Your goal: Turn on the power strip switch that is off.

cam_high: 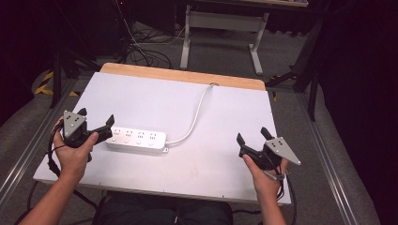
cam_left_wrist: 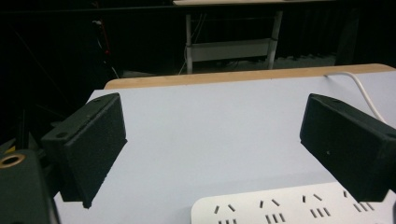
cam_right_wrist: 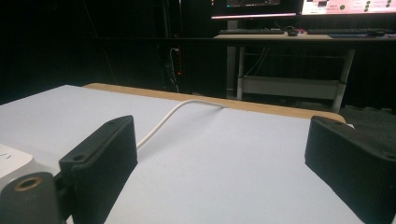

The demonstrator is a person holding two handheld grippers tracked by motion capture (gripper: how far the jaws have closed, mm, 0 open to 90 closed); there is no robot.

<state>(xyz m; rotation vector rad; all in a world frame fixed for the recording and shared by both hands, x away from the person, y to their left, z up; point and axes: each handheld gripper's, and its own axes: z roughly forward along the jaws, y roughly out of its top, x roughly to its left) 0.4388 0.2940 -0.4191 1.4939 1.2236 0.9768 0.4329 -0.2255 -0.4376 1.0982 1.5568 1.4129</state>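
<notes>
A white power strip [cam_high: 136, 139] lies on the white tabletop [cam_high: 155, 93], left of centre, and its white cable [cam_high: 197, 112] runs to the table's far edge. My left gripper [cam_high: 97, 117] is held at the strip's left end, open, with nothing between its jaws. In the left gripper view the strip [cam_left_wrist: 299, 207] lies just below and ahead of the open gripper [cam_left_wrist: 212, 130], and the cable [cam_left_wrist: 362, 91] shows at the far right. My right gripper [cam_high: 253, 137] is held open over the table's right side, apart from the strip. In the right gripper view the gripper [cam_right_wrist: 222, 154] stands wide with only the cable [cam_right_wrist: 163, 121] and a corner of the strip [cam_right_wrist: 11, 161] beyond it.
A wooden strip [cam_high: 187, 75] edges the table's far side. Beyond it stand a white desk frame [cam_high: 223, 28] and loose cables on the floor [cam_high: 145, 51]. Metal rails [cam_high: 28, 150] run along the floor on both sides. Bare table lies between the two grippers.
</notes>
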